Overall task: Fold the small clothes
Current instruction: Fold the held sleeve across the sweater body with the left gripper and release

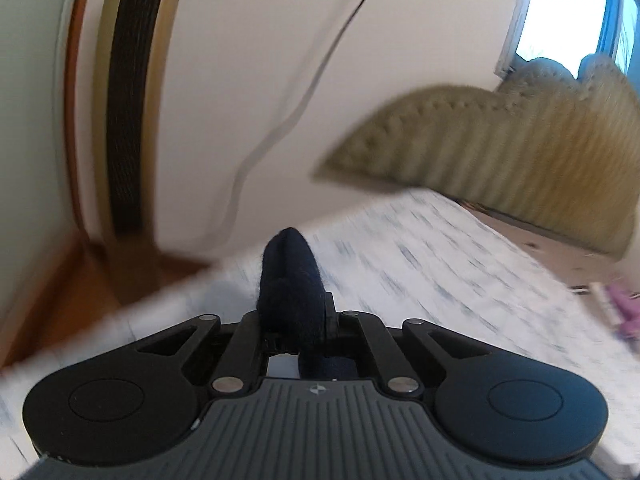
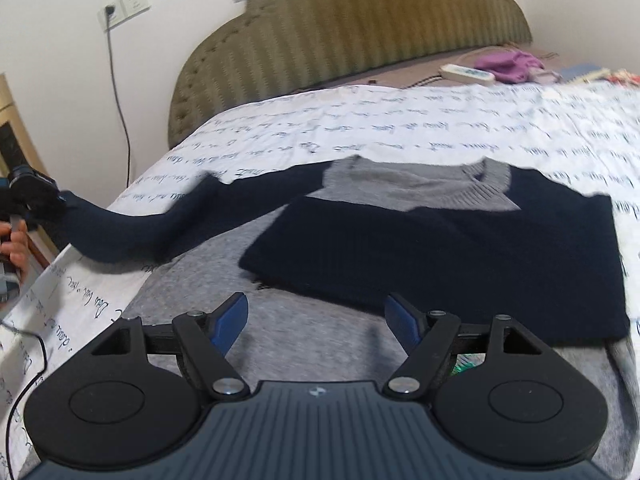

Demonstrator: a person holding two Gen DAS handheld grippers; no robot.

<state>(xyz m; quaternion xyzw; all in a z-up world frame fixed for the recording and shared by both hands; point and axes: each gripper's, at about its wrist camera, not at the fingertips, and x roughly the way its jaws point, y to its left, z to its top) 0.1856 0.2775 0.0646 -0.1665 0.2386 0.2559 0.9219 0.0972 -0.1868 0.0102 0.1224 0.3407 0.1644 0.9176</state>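
Observation:
A small grey and navy sweater (image 2: 312,340) lies flat on the bed's white sheet with script print (image 2: 360,120). Its right navy sleeve (image 2: 460,248) is folded across the chest. Its left navy sleeve (image 2: 132,232) stretches out to the left, lifted off the bed. My left gripper (image 1: 292,300) is shut on that sleeve's cuff (image 1: 290,280), and it also shows at the left edge of the right wrist view (image 2: 34,196). My right gripper (image 2: 316,320) is open and empty, just above the sweater's grey lower body.
An olive padded headboard (image 2: 360,28) stands at the far end of the bed. A white remote-like box (image 2: 466,73) and purple cloth (image 2: 508,65) lie near it. A wall socket with a black cable (image 2: 120,92) is at left. The bed's left edge drops to a wooden floor (image 1: 80,292).

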